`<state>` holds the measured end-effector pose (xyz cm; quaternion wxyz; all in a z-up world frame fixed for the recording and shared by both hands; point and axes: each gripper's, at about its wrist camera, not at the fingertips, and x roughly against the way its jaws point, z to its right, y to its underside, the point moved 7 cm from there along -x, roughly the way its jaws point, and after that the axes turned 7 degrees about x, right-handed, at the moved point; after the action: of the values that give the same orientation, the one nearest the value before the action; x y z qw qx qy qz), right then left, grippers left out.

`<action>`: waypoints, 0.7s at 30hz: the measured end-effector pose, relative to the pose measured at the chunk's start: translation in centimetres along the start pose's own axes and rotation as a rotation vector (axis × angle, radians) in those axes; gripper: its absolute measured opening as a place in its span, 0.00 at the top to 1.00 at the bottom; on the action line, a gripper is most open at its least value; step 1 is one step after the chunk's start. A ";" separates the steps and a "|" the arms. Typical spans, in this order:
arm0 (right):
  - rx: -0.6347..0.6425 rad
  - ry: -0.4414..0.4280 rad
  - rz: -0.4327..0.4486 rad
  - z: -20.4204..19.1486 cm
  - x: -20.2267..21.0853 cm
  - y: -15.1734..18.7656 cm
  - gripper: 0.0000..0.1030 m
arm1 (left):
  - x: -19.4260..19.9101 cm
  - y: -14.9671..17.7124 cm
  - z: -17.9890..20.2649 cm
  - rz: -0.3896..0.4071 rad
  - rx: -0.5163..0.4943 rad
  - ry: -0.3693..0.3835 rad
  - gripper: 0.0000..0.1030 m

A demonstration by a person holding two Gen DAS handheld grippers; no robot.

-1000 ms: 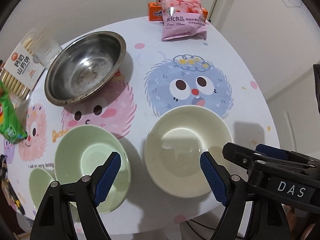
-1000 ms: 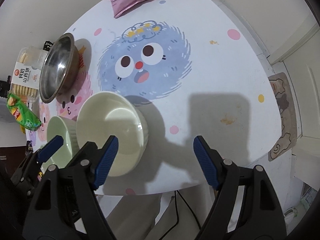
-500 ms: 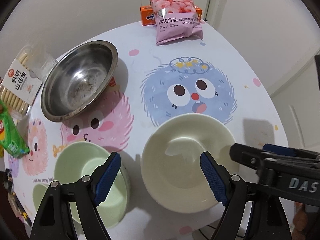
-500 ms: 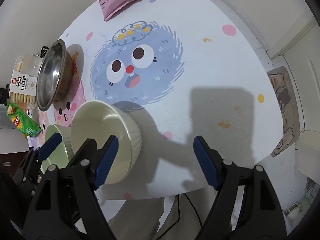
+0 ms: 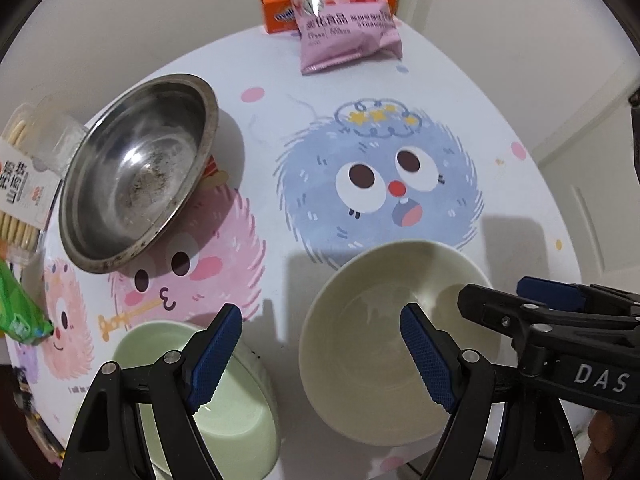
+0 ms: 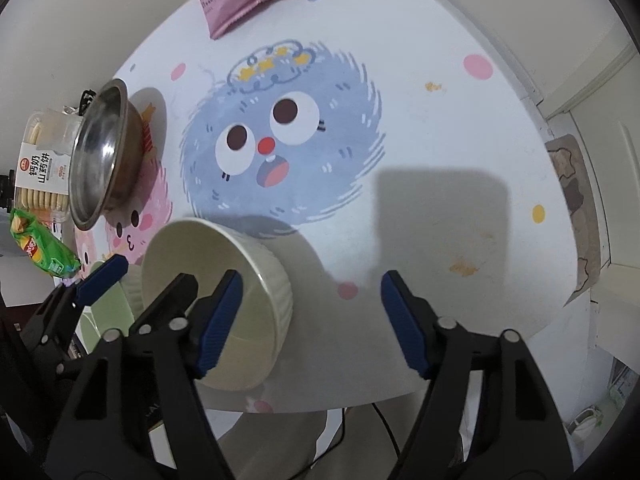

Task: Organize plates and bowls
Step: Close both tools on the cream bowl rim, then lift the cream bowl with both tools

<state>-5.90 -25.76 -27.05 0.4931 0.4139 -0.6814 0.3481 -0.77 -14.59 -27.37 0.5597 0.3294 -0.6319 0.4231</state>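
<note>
A cream ribbed bowl (image 5: 396, 320) stands near the round table's front edge; it also shows in the right wrist view (image 6: 248, 280). A pale green bowl (image 5: 236, 404) sits left of it, low in the left wrist view. A steel bowl (image 5: 136, 168) stands at the back left, tilted on something. My left gripper (image 5: 320, 356) is open, hovering between the green and cream bowls. My right gripper (image 6: 312, 320) is open, its left finger over the cream bowl's rim, holding nothing.
A pink snack bag (image 5: 340, 20) and an orange box (image 5: 276, 12) lie at the table's far edge. A cracker box (image 5: 20, 184) and a green snack bag (image 5: 20, 312) sit at the left edge. The table (image 6: 440, 120) has a cartoon-print cover.
Both grippers have moved lower and closer to the table; the bowls look larger. The bowls have not moved. Both grippers stay open.
</note>
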 end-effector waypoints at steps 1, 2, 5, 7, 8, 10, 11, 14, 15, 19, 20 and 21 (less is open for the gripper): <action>-0.002 -0.005 -0.012 -0.1 -0.3 0.0 0.34 | -0.2 0.1 0.1 -0.012 -0.013 -0.009 0.20; -0.005 -0.008 -0.023 -0.1 -0.7 0.1 0.35 | -0.4 0.1 0.2 -0.028 -0.027 -0.015 0.20; -0.004 -0.014 -0.052 -0.4 -1.5 0.1 0.44 | -1.1 0.5 0.5 -0.062 -0.039 -0.006 0.29; 0.002 -0.011 -0.068 -0.6 -1.9 0.1 0.59 | -1.6 0.8 0.8 -0.094 -0.044 0.010 0.41; 0.008 -0.007 -0.080 -0.8 -2.1 0.2 0.62 | -1.8 1.0 0.9 -0.109 -0.045 0.016 0.50; 0.016 -0.002 -0.099 -1.1 -2.4 0.3 0.79 | -2.3 1.4 1.1 -0.141 -0.046 0.022 0.57; 0.024 -0.002 -0.107 -1.4 -2.6 0.4 0.83 | -2.5 1.5 1.2 -0.141 -0.058 0.008 0.58; 0.060 0.008 -0.110 -2.3 -2.7 0.4 0.88 | -2.6 1.7 1.2 -0.145 -0.087 -0.015 0.63; 0.069 0.019 -0.112 -2.4 -2.7 0.4 0.88 | -2.7 1.7 1.1 -0.143 -0.087 -0.022 0.65; 0.064 0.024 -0.116 -2.1 -2.6 0.3 0.93 | -2.7 1.2 0.1 -0.135 -0.022 -0.017 0.80; 0.064 0.021 -0.116 -2.0 -2.6 0.4 0.93 | -2.6 1.0 -0.3 -0.135 -0.012 -0.016 0.84; 0.069 0.024 -0.117 -2.0 -2.5 0.4 0.93 | -2.6 0.9 -0.5 -0.135 -0.008 -0.018 0.85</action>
<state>-5.04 -23.24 -28.97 0.5064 0.4654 -0.6377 0.3469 -0.94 -13.89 -30.11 0.5825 0.3727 -0.6149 0.3790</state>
